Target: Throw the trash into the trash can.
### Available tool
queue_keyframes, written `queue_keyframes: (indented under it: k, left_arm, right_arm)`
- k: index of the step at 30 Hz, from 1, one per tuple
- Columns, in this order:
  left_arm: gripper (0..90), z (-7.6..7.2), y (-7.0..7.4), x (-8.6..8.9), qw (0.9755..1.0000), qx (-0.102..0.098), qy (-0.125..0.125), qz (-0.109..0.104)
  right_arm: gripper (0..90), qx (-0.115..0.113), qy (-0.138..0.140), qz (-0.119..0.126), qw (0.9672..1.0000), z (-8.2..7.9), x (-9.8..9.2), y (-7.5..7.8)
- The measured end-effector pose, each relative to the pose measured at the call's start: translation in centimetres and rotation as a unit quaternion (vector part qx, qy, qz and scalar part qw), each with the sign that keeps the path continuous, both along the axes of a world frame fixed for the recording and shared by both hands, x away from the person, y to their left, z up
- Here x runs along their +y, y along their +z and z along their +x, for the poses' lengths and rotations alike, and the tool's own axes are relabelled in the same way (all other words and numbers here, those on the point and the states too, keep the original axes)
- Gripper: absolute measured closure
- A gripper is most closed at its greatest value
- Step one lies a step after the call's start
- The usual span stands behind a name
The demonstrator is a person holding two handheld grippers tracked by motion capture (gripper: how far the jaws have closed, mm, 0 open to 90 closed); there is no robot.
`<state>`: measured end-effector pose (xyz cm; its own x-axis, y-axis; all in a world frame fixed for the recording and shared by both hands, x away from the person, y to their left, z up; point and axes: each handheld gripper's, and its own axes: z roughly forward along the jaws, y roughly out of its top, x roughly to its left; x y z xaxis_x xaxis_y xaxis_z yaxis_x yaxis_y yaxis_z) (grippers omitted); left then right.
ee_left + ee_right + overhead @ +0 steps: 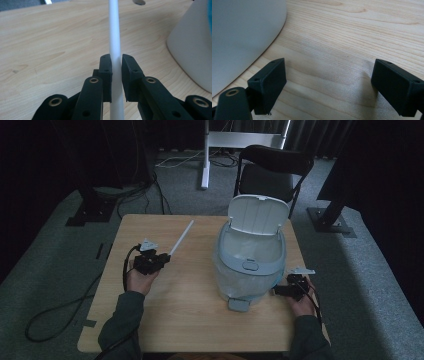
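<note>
Wooden table (185,310): a white rod (181,238) is clamped in the left gripper (161,258), pointing toward one o'clock. Right gripper (278,291), jaws wide and empty, rests beside the open bin (250,265). The rod should be kept gripped firmly and swung over the bin's mouth.

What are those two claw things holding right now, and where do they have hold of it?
The left gripper is clamped on a thin white rod near its lower end; most of the rod sticks out beyond the jaws. The right gripper stands open beside the bin, holding nothing.
</note>
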<state>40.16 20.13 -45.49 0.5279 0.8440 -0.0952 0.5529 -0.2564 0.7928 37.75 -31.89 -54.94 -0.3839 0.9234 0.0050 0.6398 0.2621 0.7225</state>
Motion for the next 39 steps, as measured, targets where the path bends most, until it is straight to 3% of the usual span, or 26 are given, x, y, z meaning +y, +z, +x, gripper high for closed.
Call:
queue_keyframes:
  k: [11,39]
  left_arm:
    - [79.3,-0.7,2.1,-0.5,0.9994,-0.027,-0.018,-0.012]
    - [79.3,-1.4,4.4,-1.9,0.9962,-0.059,-0.057,-0.030]
  right_arm:
    - [11.6,0.000,0.000,0.000,1.0000,0.0,0.0,0.0]
    - [11.7,0.000,0.000,0.000,1.0000,0.0,0.0,0.0]
